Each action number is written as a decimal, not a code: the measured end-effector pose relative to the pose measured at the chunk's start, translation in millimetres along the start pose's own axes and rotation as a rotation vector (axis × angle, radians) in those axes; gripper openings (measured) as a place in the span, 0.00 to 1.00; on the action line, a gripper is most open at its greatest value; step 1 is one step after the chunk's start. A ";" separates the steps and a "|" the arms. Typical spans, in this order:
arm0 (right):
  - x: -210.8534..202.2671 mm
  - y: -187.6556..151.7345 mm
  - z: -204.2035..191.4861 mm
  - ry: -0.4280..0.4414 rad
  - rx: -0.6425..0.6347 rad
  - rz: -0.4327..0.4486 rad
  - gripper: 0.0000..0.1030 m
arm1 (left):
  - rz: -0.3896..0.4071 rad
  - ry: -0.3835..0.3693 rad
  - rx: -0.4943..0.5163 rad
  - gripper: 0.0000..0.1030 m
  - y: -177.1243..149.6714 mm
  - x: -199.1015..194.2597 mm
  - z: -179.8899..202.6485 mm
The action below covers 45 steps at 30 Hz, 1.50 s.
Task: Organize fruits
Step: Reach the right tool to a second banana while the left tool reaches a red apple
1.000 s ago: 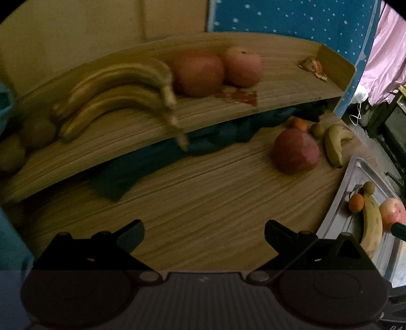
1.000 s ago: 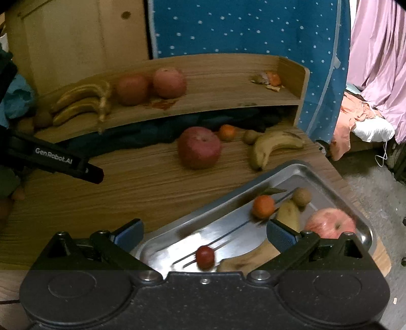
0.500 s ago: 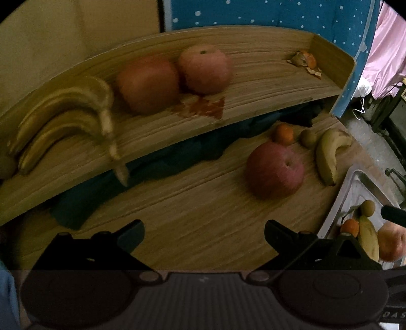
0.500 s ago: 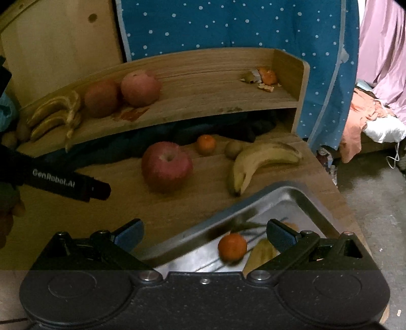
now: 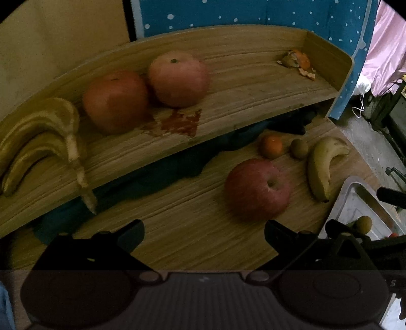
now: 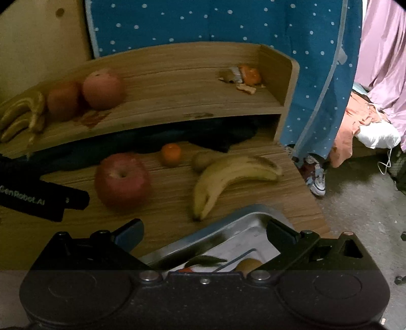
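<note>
The left gripper (image 5: 204,234) hangs over the wooden tabletop (image 5: 177,228) with its 2 black fingers spread wide and nothing between them, and the right gripper (image 6: 204,234) is just the same, splayed and empty above the near corner of the shiny metal tray (image 6: 228,228). Out on the tabletop sits the big red apple (image 5: 257,189), stem dimple up, ahead of the left gripper and a touch to its right; behind it lie a small orange tangerine (image 5: 271,146) and a small brown kiwi (image 5: 299,148) near each other, and the curved yellow banana (image 5: 322,167) lies just beside the kiwi, its tip reaching toward the tray's rim. In the tray (only a corner shows from either camera) there is another brown kiwi (image 5: 363,224) and a dark green leaf (image 6: 206,259); what else lies there is mostly hidden by the gripper bodies. Up on the raised curved wooden shelf (image 5: 241,83) 2 large reddish apples (image 5: 115,100) sit touching, a reddish stain (image 5: 181,123) on the board in front of them, a bunch of yellow bananas (image 5: 43,137) lies at the left end with stems drooping over the edge, and some orange peel scraps (image 5: 298,62) rest at the far right. Dark cloth (image 5: 165,175) is bunched under the shelf, and a blue white-dotted curtain (image 6: 203,22) hangs behind.
</note>
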State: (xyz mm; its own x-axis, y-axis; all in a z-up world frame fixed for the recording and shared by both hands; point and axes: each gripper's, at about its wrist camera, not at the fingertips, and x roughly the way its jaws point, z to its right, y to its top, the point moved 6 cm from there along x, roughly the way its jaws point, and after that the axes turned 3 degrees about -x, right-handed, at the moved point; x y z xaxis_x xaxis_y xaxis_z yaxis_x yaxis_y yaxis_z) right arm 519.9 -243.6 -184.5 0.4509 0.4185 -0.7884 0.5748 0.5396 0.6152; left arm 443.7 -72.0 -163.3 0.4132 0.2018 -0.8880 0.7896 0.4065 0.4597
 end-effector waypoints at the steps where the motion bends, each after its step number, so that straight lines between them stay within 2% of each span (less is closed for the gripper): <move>1: 2.3 0.8 1.5 0.001 -0.001 -0.003 0.99 | -0.002 -0.001 -0.001 1.00 0.9 1.0 0.9; 13: 20.9 7.5 10.5 -0.004 -0.018 -0.016 0.99 | 0.003 -0.007 -0.004 1.00 17.8 15.9 15.2; 19: 30.9 11.3 32.1 0.030 0.053 -0.032 0.99 | 0.008 -0.036 0.017 0.99 21.8 24.9 25.3; 26: 44.1 25.4 51.5 0.049 0.043 -0.031 0.99 | 0.006 -0.061 0.018 1.00 27.3 32.2 29.1; 31: 54.1 34.4 59.6 0.133 0.130 -0.044 0.99 | 0.001 -0.072 0.026 1.00 27.0 36.6 30.9; 35: 64.3 40.2 59.6 0.154 0.196 -0.062 0.99 | -0.002 -0.073 0.037 1.00 27.7 41.3 33.6; 40: 74.8 45.8 51.9 0.129 0.188 -0.077 0.98 | 0.006 -0.068 0.064 1.00 28.0 45.3 39.2; 45: 83.0 46.6 48.2 0.092 0.226 -0.111 0.91 | 0.013 -0.058 0.077 0.99 27.7 51.8 44.1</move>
State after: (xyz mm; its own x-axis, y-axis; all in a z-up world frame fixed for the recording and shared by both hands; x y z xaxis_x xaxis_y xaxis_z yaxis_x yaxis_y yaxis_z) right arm 617.0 -219.0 -221.1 0.3186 0.4356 -0.8419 0.7599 0.4134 0.5015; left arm 507.0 -89.5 -196.2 0.4469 0.1539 -0.8812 0.8159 0.3338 0.4721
